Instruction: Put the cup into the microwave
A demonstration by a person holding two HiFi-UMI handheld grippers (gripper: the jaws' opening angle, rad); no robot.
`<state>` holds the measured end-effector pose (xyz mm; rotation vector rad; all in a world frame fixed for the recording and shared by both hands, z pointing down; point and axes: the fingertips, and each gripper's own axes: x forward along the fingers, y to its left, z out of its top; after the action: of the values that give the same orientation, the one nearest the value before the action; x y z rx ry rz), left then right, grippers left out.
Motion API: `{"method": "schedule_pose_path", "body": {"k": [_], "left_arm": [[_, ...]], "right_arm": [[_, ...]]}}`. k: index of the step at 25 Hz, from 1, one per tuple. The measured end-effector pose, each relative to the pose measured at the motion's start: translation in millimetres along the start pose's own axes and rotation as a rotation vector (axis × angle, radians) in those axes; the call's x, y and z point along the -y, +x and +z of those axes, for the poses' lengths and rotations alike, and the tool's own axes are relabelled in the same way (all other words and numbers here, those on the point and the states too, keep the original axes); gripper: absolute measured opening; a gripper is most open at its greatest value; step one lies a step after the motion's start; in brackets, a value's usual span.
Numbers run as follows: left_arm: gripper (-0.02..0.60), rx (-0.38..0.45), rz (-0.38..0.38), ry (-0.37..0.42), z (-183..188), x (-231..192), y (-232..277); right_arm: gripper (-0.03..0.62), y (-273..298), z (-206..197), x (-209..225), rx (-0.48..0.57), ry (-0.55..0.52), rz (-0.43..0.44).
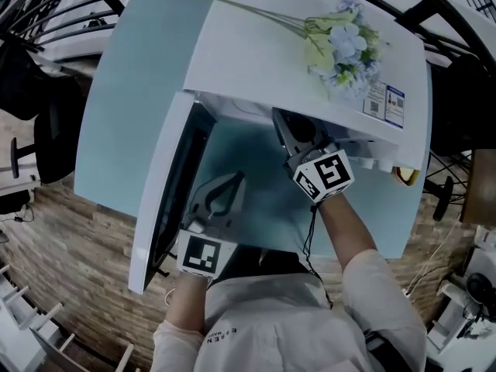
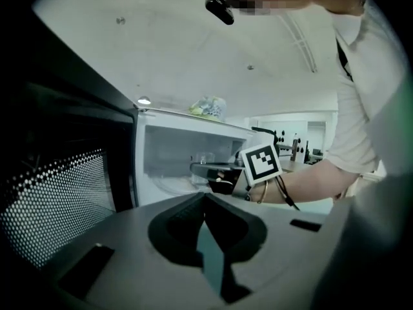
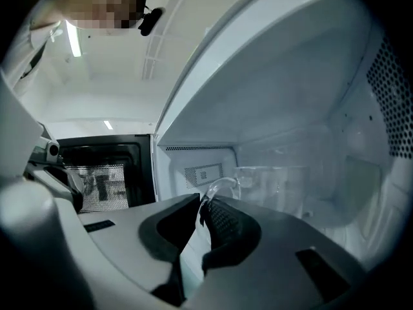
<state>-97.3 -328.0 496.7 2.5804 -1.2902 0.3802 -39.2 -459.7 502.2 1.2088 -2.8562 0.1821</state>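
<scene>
The cup (image 3: 264, 179) stood inside the microwave (image 3: 290, 102), straight ahead of the right claw (image 3: 202, 204) and a little to its right. Its body was upright, so its long axis ran vertical while the claw lay roughly level. The right claw stood narrow, its tips closed on the cup's looped handle (image 3: 221, 186), which curved back from the near side of the cup into the slim gap between them. It looked like a pinch on the handle alone. Whether the base rested on the cavity floor could not be told. The left claw (image 2: 205, 197) hung well back from the cup, beside the open door (image 2: 58, 199), tips together with nothing between them, so the right hand was plainly the nearer. The cup was clear glass, thin-walled and cylindrical, faint against the smooth white cavity walls. The door had a dark window of dotted metal mesh. By my judgement the next move called for letting go and backing the claw out along its own line without dragging the handle
</scene>
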Motion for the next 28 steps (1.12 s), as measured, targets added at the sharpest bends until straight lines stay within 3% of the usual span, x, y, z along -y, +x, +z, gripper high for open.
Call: {"method": "schedule_pose_path", "body": {"k": [10, 19, 23, 28], "left_arm": [[0.002, 0.008, -0.011, -0.002, 3.8, -3.0, 7.2], [0.002, 0.014, -0.026, 0.009, 6.8, 5.3, 6.4], [0.002, 0.014, -0.032, 0.026, 8.9, 11.3, 4.1], [0.002, 0.033, -0.040, 0.029, 18.1, 20.1, 1.4]], "right_arm": [[0.037, 3.6, -11.7, -1.8, -0.038, -0.015, -0.012], [0.038, -11.1, -22.9, 13.5, -0.044, 0.118, -0.095], [0.121, -15.5, -27.0, 12.8, -0.075, 0.114, -0.112], [0.143, -32.5, -17.2, 16.5, -0.091, 0.034, -0.226]]}}
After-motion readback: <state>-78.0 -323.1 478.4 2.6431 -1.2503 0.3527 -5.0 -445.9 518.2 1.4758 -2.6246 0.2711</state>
